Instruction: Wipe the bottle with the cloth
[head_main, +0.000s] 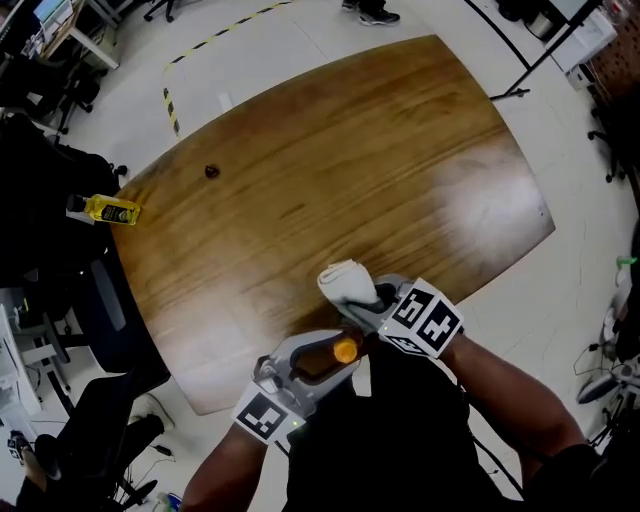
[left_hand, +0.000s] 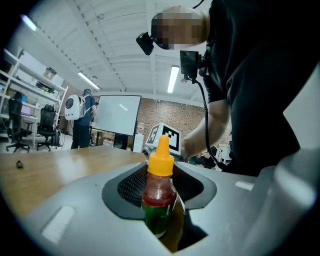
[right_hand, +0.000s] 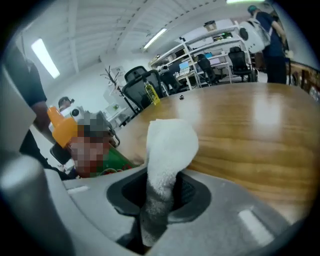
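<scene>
Left gripper (head_main: 326, 360), close to the person's body: jaws clamped on the bottle (left_hand: 159, 192), which has red contents and an orange cap, at the near edge of the wooden table (head_main: 330, 170). Right gripper (head_main: 372, 306), just beside it: jaws closed on the white cloth (right_hand: 167, 150), folded end protruding. Contact between cloth and bottle cannot be confirmed.

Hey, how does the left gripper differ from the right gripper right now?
The left gripper is shut on an orange-capped bottle; the right gripper is shut on a white cloth. The left gripper sits nearer the person; the right gripper reaches slightly further over the table. Both are clamped and close together by the table's near edge.
</scene>
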